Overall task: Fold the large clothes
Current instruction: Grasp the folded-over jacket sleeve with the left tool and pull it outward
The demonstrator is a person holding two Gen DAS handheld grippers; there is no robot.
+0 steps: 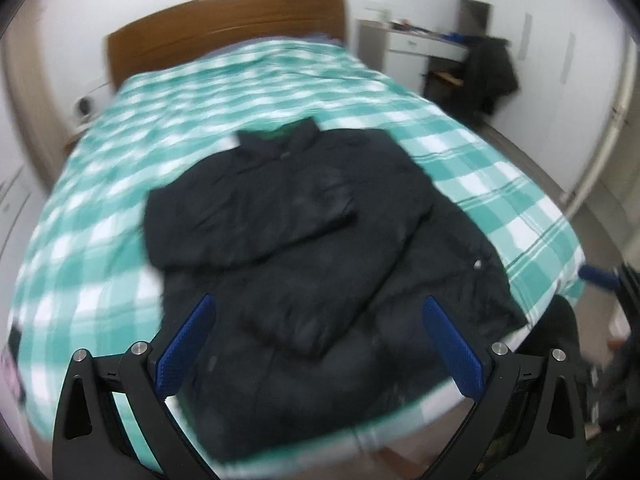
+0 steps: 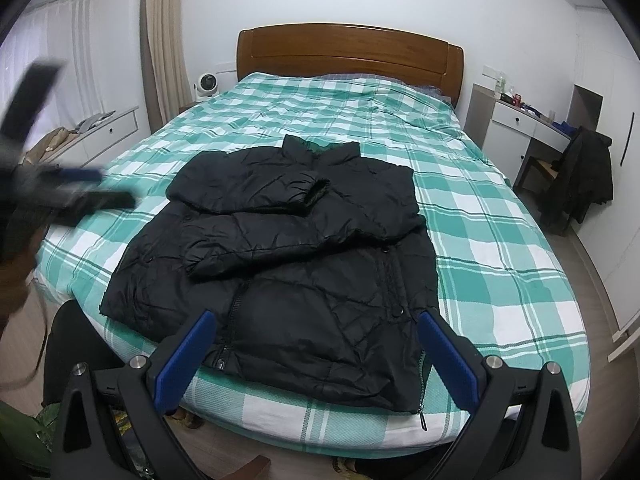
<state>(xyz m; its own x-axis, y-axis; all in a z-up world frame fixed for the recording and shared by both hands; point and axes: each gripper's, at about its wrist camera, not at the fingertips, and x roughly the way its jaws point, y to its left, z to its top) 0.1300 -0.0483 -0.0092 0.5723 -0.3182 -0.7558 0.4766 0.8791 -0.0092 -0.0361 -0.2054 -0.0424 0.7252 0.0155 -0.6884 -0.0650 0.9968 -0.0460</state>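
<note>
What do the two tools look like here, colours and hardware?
Both match: the left tool and right tool have black angular frames with triangular cut-outs, round silver pivot bolts, and two long flat fingers faced with blue ribbed pads. No cables show on either. Seen from the right wrist view, the left tool is a dark, blue-tipped blur.

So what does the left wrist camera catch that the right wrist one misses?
Hardly anything: it is blurred and shows nothing of its own that I can name.

Only the right wrist view shows the small white fan, the curtain and the blurred left gripper.

Both show the black jacket with sleeves folded across it, the checked bed and open blue-padded fingers.
</note>
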